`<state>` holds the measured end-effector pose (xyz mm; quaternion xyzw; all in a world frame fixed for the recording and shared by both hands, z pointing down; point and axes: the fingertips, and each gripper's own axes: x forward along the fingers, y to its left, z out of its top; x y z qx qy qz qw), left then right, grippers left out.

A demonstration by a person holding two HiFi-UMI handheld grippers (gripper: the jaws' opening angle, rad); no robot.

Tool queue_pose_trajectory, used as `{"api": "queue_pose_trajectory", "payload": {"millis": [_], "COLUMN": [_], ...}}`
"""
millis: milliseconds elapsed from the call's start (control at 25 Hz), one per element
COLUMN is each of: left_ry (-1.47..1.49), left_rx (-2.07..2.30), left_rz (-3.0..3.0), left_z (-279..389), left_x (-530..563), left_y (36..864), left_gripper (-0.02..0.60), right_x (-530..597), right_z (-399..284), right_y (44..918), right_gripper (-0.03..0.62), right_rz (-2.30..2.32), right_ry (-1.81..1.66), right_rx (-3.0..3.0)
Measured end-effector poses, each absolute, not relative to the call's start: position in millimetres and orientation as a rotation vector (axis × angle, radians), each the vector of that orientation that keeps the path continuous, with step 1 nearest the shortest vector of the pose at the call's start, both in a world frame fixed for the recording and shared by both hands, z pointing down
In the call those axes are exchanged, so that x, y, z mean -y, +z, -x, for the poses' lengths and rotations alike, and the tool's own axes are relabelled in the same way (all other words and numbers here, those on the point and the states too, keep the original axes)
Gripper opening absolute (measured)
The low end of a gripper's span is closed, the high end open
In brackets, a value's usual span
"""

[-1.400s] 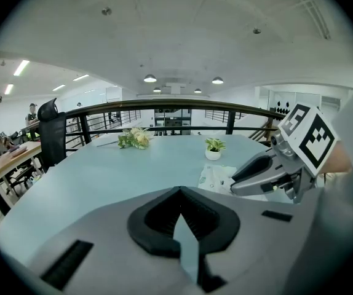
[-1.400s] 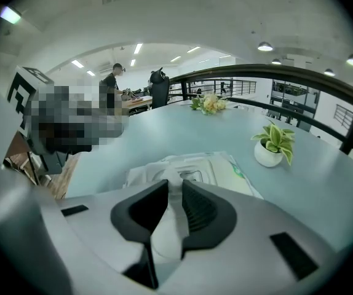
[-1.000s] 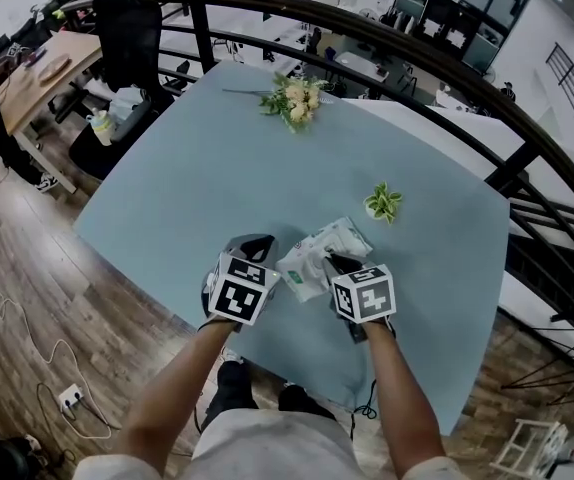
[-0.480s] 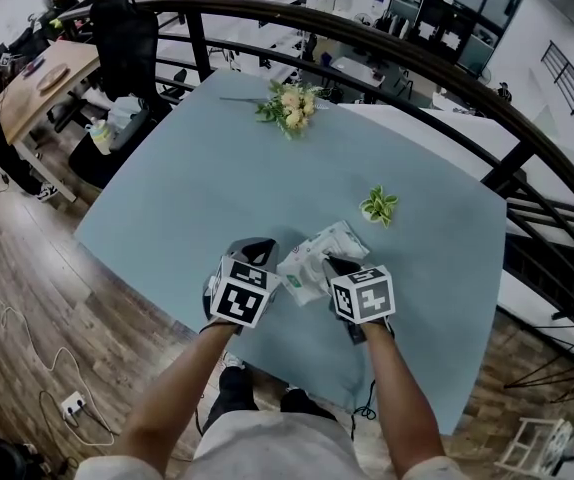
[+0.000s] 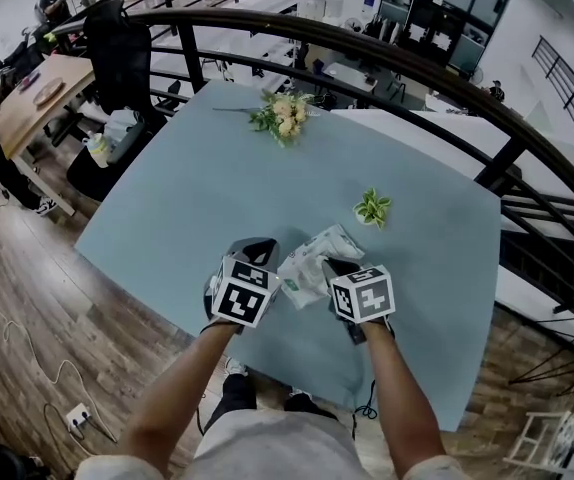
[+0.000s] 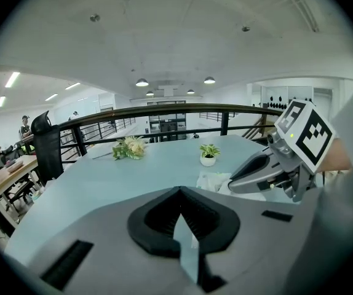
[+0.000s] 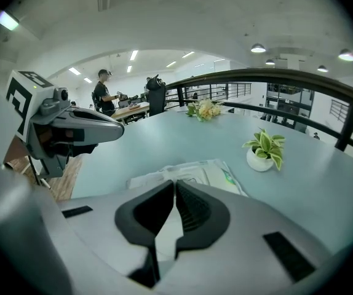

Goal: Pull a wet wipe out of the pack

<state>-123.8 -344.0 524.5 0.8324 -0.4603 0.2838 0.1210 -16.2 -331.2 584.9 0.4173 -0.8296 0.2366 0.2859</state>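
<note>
Surface [image 5: 187,188]: pale blue, large, with a dark railing [image 5: 437,78] curving past on the far side of the potted plant [image 5: 372,208].

Left tool [image 6: 178,191]: well to the person's side of the plant and left of it. Clenched, tips together, only blue surface showing through the slit behind them; nothing grasped.

Right tool [image 7: 175,183]: on the person's side of the plant, closer to it than the left one. Jaws have just been closing and now stand pressed together, tips at the pack's near end. Pale pack material shows in the slit behind the tips; cannot tell whether any film or wipe is pinched.

Wet wipe pack [image 5: 307,263]: lies flat, near the plant on the person's side, between the two tools. Long axis runs diagonally, far end pointing toward the plant. White wrapper, crinkled, with a green mark at the plant-side end; print too small to read.

Flower bunch [image 5: 282,115]: well beyond the plant, toward the far left edge.

Writing: none legible. Each tool's cube carries black-and-white square markers.
</note>
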Motion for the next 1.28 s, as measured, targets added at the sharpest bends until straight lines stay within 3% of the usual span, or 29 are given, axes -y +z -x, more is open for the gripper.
{"api": "queue_pose_trajectory", "payload": {"millis": [1280], "left_ry": [0.766], "left_rx": [1.260], "left_rz": [-2.596], "left_z": [91], "left_x": [361], "left_y": [482], "left_gripper": [-0.005], "right_x": [345], "right_z": [-9], "right_y": [513], "right_gripper": [0.015], "right_rz": [-1.323], "right_ry": [0.542], "right_rx": [2.262]}}
